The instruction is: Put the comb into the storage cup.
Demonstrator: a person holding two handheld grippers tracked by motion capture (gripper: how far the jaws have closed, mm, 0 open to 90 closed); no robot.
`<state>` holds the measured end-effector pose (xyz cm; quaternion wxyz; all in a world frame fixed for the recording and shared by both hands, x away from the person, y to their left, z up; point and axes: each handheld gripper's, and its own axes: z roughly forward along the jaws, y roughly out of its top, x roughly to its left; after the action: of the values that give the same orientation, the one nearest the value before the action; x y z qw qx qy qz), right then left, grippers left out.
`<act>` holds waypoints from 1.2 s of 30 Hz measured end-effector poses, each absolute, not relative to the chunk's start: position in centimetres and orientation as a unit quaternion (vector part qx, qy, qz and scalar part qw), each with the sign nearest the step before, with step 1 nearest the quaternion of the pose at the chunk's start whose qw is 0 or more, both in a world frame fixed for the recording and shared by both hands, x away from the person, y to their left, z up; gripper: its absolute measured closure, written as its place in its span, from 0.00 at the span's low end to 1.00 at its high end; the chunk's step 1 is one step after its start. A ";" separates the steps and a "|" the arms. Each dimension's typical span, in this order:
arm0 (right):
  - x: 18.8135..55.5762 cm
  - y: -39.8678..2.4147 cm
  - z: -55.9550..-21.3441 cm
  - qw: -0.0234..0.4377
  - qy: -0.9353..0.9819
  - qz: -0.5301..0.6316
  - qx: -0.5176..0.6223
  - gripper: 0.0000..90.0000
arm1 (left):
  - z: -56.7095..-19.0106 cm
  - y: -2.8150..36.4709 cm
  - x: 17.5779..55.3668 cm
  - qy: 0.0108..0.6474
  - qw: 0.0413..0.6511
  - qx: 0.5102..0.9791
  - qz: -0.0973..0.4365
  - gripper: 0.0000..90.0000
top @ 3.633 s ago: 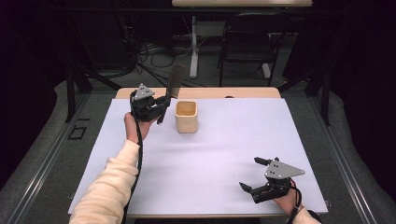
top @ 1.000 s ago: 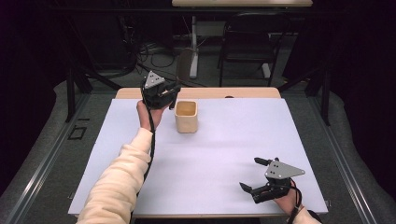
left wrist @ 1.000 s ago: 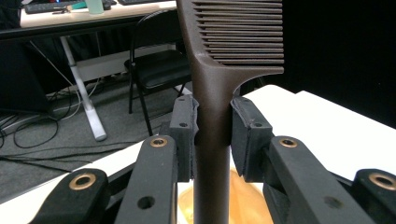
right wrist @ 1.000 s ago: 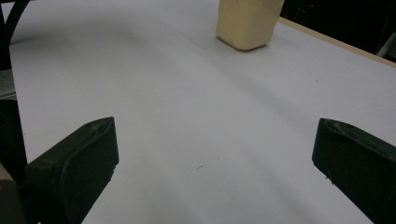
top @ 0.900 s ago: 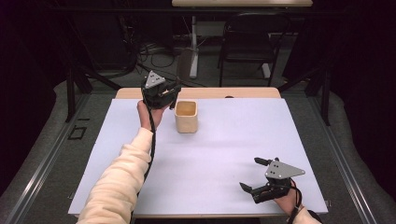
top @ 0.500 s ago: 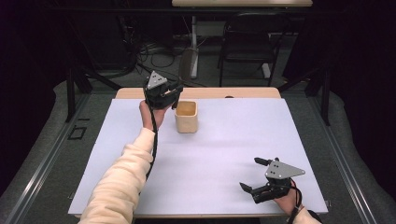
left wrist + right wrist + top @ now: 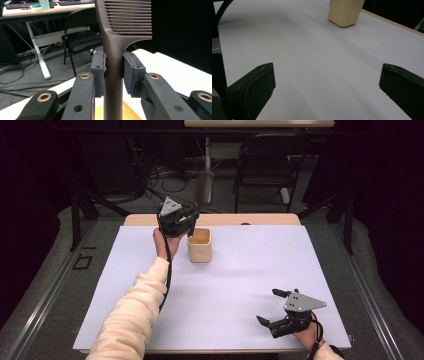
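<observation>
Dark brown plastic comb (image 7: 113, 50), long straight handle below a block of fine parallel teeth, standing upright with teeth uppermost and jutting to one side, handle clamped on both sides between black jaws. Lower end of handle hanging just above the open mouth of the cup (image 7: 199, 244). Pale beige, squarish, with rounded corners, upright on the white tabletop (image 7: 240, 285) near its far edge, left of centre.
</observation>
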<state>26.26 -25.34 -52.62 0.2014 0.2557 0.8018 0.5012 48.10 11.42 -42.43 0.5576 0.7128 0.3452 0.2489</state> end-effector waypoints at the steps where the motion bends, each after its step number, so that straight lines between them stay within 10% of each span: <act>1: 26.3 -25.3 -52.6 0.201 0.802 0.501 0.256 0.00 | -42.5 11.4 48.2 0.345 0.561 0.711 0.247 0.80; 36: 26.3 -25.3 -52.6 0.199 0.802 0.501 0.256 0.00 | -44.7 11.0 49.4 0.349 0.563 0.714 0.227 0.80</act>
<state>26.26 -25.33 -52.62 0.1993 0.2559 0.8022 0.5012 49.39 11.01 -44.69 0.5626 0.7144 0.3490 0.2267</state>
